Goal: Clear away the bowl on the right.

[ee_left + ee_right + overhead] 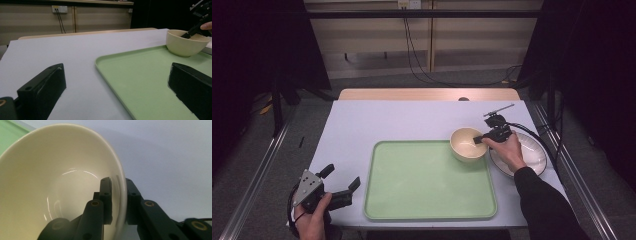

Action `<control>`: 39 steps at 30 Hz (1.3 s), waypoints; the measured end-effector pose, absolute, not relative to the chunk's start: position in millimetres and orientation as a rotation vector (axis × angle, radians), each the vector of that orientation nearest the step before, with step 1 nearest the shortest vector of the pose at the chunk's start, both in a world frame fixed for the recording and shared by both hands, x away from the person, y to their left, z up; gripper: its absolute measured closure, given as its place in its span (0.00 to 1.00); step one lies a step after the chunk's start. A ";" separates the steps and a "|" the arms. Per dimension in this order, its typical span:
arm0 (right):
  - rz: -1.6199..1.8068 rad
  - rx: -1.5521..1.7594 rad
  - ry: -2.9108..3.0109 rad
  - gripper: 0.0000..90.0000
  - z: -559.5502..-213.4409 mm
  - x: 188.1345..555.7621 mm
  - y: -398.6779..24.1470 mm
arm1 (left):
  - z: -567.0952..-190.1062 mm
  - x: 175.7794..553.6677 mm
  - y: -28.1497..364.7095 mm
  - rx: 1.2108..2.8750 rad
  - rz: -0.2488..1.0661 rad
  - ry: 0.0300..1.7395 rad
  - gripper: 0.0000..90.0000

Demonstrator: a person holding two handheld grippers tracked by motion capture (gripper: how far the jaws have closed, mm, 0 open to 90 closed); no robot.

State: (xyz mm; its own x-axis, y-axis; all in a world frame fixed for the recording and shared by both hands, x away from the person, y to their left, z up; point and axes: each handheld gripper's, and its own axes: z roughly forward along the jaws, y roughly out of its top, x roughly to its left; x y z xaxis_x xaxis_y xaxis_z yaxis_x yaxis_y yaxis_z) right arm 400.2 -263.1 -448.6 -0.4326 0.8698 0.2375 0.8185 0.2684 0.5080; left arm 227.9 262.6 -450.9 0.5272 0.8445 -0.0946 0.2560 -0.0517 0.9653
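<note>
A cream bowl point(467, 145) point(186, 45) point(50, 182) stands at the far right corner of a light green tray point(427, 185) point(140, 82). My right gripper point(478, 140) point(117, 182) is shut on the bowl's right rim, one jaw inside the bowl and one outside. The left gripper view shows that gripper point(186, 35) reaching into the bowl from the right. My left gripper point(343, 176) point(115, 77) is held low over the table's near left corner, beside the tray. Its jaws are wide open and hold nothing.
A white plate point(534, 150) lies on the table right of the tray, under my right hand. The pale grey table point(387, 120) has a wooden strip along its far edge. Metal rails run along both sides of it. Cables hang from a wall socket behind.
</note>
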 end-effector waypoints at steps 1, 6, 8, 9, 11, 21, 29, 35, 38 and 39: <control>0.896 1.617 2.431 0.88 -449.2 400.0 -262.4 | -450.9 228.0 262.9 1.595 0.627 0.963 0.02; 0.917 1.591 2.416 0.82 -449.3 399.5 -262.2 | -450.9 228.0 262.8 1.595 0.626 0.962 0.02; 0.934 1.566 2.413 0.79 -448.3 399.6 -263.0 | -450.9 228.1 262.9 1.594 0.626 0.964 0.02; 0.941 1.566 2.403 0.74 -448.0 399.2 -263.3 | -450.9 228.1 262.6 1.592 0.624 0.964 0.02; 0.939 1.563 2.402 0.66 -447.6 399.4 -263.6 | -450.9 228.1 262.5 1.594 0.625 0.963 0.02; 1.005 1.493 2.386 0.34 -448.0 400.3 -264.8 | -450.8 228.0 262.8 1.595 0.625 0.962 0.02; 0.994 1.515 2.331 0.01 -448.4 401.6 -266.2 | -450.8 227.8 262.8 1.599 0.627 0.960 0.02; 1.083 1.486 2.307 0.03 -444.9 398.6 -267.1 | -450.8 227.8 262.7 1.594 0.626 0.962 0.02; 1.096 1.461 2.277 0.03 -443.7 395.1 -266.4 | -450.8 228.0 263.2 1.600 0.625 0.960 0.02; 1.091 1.436 2.259 0.03 -443.8 394.3 -266.4 | -450.8 228.2 263.1 1.596 0.625 0.963 0.02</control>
